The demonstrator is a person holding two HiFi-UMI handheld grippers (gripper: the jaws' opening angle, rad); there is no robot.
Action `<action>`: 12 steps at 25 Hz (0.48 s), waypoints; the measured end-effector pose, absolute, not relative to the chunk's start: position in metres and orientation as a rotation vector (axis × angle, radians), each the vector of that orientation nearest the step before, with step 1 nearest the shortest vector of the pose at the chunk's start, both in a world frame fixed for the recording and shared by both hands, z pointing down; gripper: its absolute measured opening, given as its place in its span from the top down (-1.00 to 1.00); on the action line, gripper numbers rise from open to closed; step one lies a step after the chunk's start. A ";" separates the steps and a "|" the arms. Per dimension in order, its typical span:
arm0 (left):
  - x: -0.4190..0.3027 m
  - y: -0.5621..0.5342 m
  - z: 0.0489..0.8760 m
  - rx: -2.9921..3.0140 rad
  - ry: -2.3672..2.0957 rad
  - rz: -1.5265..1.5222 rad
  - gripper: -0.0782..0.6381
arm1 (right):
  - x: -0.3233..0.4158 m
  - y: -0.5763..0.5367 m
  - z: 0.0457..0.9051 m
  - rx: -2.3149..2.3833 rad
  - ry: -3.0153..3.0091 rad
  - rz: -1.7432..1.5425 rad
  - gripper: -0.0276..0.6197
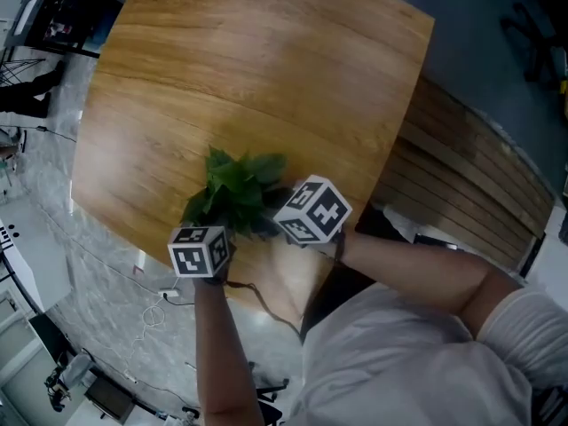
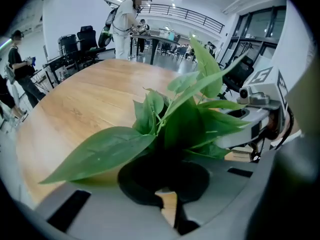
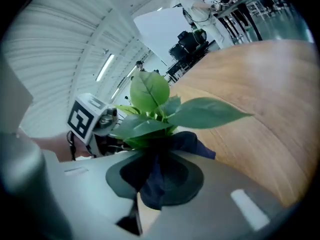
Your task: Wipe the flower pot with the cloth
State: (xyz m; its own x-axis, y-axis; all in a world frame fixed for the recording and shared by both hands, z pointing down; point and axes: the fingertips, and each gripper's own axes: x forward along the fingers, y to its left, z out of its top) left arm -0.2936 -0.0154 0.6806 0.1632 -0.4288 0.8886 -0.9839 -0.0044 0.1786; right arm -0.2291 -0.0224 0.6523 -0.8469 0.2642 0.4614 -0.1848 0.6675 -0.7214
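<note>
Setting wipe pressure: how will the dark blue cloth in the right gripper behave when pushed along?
Probably floppy: the cloth droops and bunches between the right gripper's jaws. Likely light, since a loose corner sticks out sideways without sagging much. It may fold over rather than push firmly.

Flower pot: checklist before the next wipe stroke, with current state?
1. Left gripper steadying the flower pot: ok, jaws closed on its dark body.
2. Right gripper holding the cloth: ok, dark blue cloth pinched between the jaws.
3. Cloth touching the pot: cannot tell, contact is hidden.
4. Leaves clear of the wiping path: not ok, they overhang both grippers.
5. Pot well in from the table edge: cannot tell, leaves cover it; the plant sits near the near edge.
</note>
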 end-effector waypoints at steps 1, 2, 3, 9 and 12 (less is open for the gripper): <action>-0.292 -0.017 0.680 1.574 -1.401 0.803 0.76 | -0.230 -0.024 0.661 -0.042 -2.332 1.075 0.78; -0.292 -0.018 0.679 1.573 -1.406 0.799 0.76 | -0.231 -0.026 0.675 -0.020 -2.317 1.072 0.78; -0.293 -0.020 0.678 1.569 -1.413 0.796 0.76 | -0.235 -0.028 0.689 0.002 -2.300 1.082 0.78; -0.302 -0.021 0.681 1.537 -1.443 0.769 0.76 | -0.246 -0.026 0.723 0.040 -2.263 1.143 0.78; -0.299 -0.018 0.683 1.536 -1.444 0.767 0.76 | -0.234 -0.013 0.687 -0.026 -2.279 1.178 0.78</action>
State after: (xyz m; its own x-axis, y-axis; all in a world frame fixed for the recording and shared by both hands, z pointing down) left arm -0.2988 -0.0183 0.6834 0.1378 -0.4477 0.8835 -0.9828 0.0493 0.1782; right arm -0.2341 -0.0130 0.6872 -0.8385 0.2665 0.4753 -0.2337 0.6121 -0.7554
